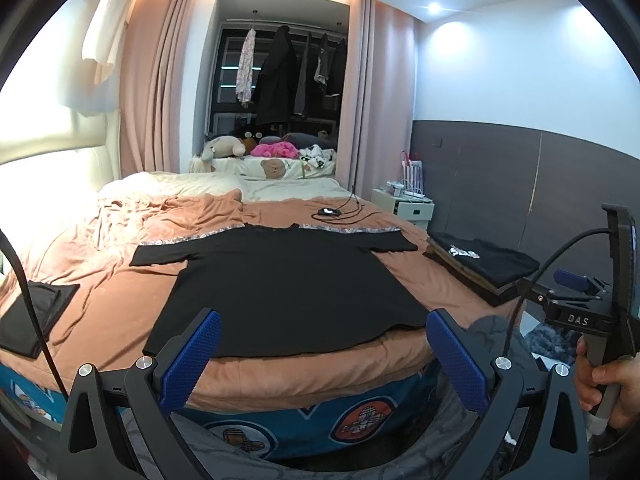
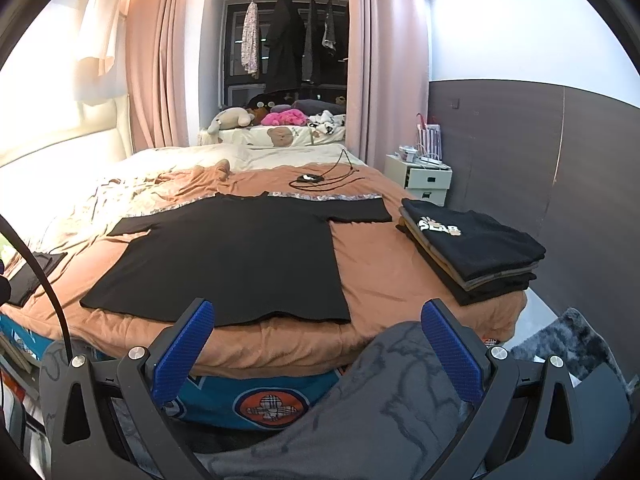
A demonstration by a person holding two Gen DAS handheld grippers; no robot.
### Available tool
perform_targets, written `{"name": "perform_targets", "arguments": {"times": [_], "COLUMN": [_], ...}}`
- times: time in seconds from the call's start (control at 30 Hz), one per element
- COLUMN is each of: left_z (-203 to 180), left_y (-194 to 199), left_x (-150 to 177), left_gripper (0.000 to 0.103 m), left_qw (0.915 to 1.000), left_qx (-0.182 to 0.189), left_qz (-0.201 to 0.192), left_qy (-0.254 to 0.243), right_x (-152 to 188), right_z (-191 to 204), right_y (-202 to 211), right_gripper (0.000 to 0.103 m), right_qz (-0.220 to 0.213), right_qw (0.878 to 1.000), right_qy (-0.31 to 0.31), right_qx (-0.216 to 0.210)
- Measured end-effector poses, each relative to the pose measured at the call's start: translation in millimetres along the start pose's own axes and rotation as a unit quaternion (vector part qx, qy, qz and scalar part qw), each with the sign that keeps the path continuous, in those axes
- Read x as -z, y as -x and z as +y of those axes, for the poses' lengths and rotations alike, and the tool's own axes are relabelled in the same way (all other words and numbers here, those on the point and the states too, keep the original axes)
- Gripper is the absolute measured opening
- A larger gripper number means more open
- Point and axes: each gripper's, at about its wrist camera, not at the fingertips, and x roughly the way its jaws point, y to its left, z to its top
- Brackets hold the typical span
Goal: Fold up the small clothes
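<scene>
Black T-shirt point(image 1: 280, 280) lies spread flat on a bed, neck toward the far end, both short sleeves out to the sides, hem along the near edge. It rests on a rumpled tan blanket point(image 1: 100, 248). The cloth looks thin, soft and light; it would likely droop and slide if lifted, so the sleeve ends or the hem corners seem the best places to pinch.

To the shirt's right, near the bed's corner, sits a stack of folded clothes point(image 2: 472, 248), its top piece black with white print. To the left, well apart, lies another folded dark garment point(image 1: 32, 320). Beyond the shirt's neck, a small black device with cables point(image 2: 310, 178) lies on the blanket.

The left gripper point(image 1: 322, 350) hovers in front of the hem, its blue-padded fingers spread wide and empty. The right gripper point(image 2: 316, 344) hangs likewise off the near bed edge, wide apart, holding nothing. A hand point(image 1: 604, 380) grasps the right tool's handle. No fold looks begun.
</scene>
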Motion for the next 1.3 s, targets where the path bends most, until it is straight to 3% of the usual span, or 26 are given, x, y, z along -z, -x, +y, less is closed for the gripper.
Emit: {"name": "perform_targets", "arguments": {"times": [0.3, 0.53, 0.63, 0.83, 1.07, 1.3], "left_z": [18.6, 48.9, 62.8, 88.9, 134.5, 176.6], "left_y": [-4.4, -28.2, -41.7, -67.6, -107.0, -137.3], "left_x": [-26.1, -30.0, -27.4, -20.8, -12.6, -15.2], "left_gripper": [0.103, 0.103, 0.103, 0.103, 0.100, 0.095], "left_qw": [0.9987, 0.9974, 0.9973, 0.9935, 0.9836, 0.9717], "left_qx": [-0.043, -0.067, -0.062, -0.108, -0.146, -0.181], "left_qz": [-0.021, -0.017, -0.006, 0.015, 0.080, 0.118], "left_qy": [0.017, 0.023, 0.038, 0.034, 0.071, 0.095], "right_x": [-20.3, -28.5, -33.8, -52.0, -68.3, -70.9], "right_z": [-12.6, -10.8, 2.5, 29.0, 57.5, 66.6], "right_y": [-18.8, -58.4, -77.4, -118.1, -161.7, -203.3], "right_gripper": [0.103, 0.103, 0.103, 0.103, 0.103, 0.103], "right_qz": [-0.009, -0.007, 0.001, 0.009, 0.017, 0.041], "right_qw": [0.999, 0.999, 0.999, 0.998, 0.998, 0.991], "right_qy": [-0.013, -0.023, -0.008, 0.022, 0.031, 0.037], "right_qx": [-0.042, -0.044, -0.047, -0.057, -0.051, -0.119]}}
